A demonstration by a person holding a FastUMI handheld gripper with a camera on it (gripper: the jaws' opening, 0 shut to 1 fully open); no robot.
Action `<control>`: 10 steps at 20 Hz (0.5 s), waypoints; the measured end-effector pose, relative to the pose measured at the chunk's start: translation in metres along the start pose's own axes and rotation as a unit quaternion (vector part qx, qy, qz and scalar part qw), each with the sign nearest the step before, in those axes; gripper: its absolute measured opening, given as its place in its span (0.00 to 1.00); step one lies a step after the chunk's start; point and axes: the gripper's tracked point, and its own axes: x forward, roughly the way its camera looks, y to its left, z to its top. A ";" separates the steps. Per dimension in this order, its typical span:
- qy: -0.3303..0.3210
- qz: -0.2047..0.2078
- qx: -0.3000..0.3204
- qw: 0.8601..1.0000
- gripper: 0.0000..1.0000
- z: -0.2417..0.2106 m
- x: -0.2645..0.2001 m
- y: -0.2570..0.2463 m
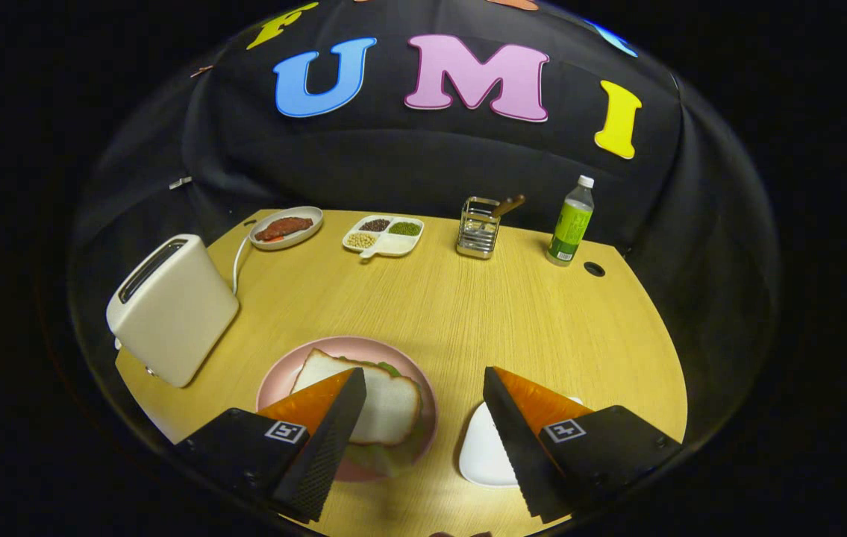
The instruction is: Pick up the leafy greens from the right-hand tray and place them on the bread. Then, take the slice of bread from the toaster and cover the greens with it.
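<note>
Gripper view: hovering above the near edge of the wooden table [468,298], with the gripper [424,406] spread wide and gripping nothing. Looking down on a pink plate [277,373] just ahead of the left finger, bearing a slice of bread [386,403] lying flat on top, with leafy greens [386,367] peeping out at its far edge and again at the near side beneath it. Appearing, judging by this, already covered: greens sandwiched, top slice in place. Resting at the right finger, a white tray [483,451], partly hidden behind it; contents not readable. Standing to the left, a cream toaster [173,309] with its slot seeming empty, though hard to tell from this angle.

Farther off, sitting along the far side: a small dish of reddish meat [285,227], a divided dish of beans [384,235], a metal utensil holder [479,227] and a green-labelled bottle [571,224].

Handling-wise: likely light, soft and easily dented for the bread, so pinching gently across opposite crust edges; limp and floppy for the greens, likely needing a low pinch at a bunched fold rather than a leaf tip.
</note>
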 end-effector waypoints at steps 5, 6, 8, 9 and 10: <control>-0.069 0.014 -0.008 0.997 0.98 0.055 -0.052 -0.006; -0.082 0.017 -0.006 0.996 0.99 0.065 -0.063 -0.007; -0.107 0.024 -0.002 0.994 0.99 0.084 -0.086 -0.007; -0.119 0.026 -0.001 0.993 0.99 0.092 -0.097 -0.007; -0.132 0.026 -0.002 0.991 0.98 0.100 -0.109 -0.008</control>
